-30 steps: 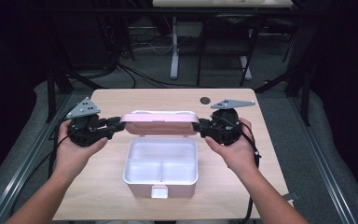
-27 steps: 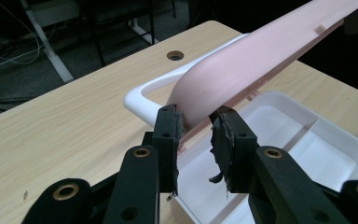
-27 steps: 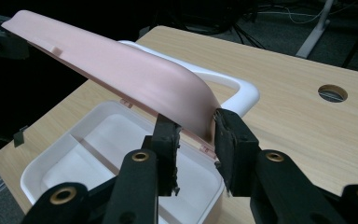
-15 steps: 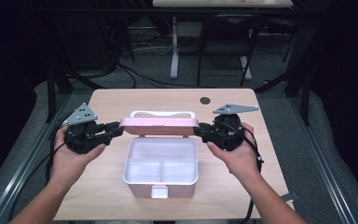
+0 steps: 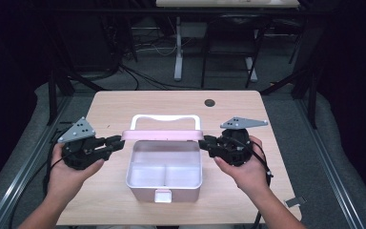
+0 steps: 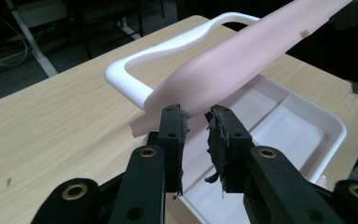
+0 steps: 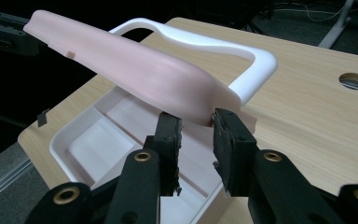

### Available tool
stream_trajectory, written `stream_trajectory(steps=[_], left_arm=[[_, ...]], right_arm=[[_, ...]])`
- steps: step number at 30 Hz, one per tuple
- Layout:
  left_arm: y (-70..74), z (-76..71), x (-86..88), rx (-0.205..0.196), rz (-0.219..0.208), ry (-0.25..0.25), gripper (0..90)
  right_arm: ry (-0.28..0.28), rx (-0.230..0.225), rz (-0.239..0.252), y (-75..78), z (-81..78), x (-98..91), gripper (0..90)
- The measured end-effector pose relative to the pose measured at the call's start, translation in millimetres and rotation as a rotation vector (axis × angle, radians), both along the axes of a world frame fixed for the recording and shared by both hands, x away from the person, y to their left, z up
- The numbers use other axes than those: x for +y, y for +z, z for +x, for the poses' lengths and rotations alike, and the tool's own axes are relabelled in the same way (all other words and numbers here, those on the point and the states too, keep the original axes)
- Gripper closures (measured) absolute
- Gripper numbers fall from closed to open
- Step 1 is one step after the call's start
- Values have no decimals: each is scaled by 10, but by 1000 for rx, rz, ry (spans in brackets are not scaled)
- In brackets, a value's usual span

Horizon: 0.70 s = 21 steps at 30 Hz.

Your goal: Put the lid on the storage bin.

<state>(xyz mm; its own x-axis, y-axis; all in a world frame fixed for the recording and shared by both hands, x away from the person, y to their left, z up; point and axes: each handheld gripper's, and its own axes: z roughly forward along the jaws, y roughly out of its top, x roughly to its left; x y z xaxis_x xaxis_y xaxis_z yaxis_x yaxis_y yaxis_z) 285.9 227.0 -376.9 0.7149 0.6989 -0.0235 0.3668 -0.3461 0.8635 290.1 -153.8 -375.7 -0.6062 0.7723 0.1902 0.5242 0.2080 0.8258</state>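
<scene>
A pink lid (image 5: 162, 135) with a white handle (image 5: 166, 119) hangs tilted over the far rim of an open white box (image 5: 164, 191) that has two compartments. My left gripper (image 5: 119, 141) is shut on the lid's left end; its jaws have just been closing, with the lid's edge between them. My right gripper (image 5: 204, 142) is shut on the right end. In the left gripper view the lid (image 6: 242, 60) runs away from my gripper (image 6: 196, 119) above the box (image 6: 328, 122). In the right gripper view my gripper (image 7: 196, 122) pinches the lid (image 7: 140, 70) over the box (image 7: 58, 144).
The box stands at the near middle of a light wooden table (image 5: 119, 102). A round hole (image 5: 209, 102) lies in the tabletop at the far right. Bare wood surrounds the box. Dark floor, cables and a stand's legs lie beyond the table's far edge.
Both hands have carried the lid towards the near side and slightly down, so it now sits at the box's far rim. The box has stayed put.
</scene>
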Motion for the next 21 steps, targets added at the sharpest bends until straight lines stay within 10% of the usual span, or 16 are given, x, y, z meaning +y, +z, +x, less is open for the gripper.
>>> stream_trajectory(steps=[21], left_arm=[[-183,-170,53,20,-23,-19,774]], right_arm=[[23,9,25,-149,-190,-55,779]])
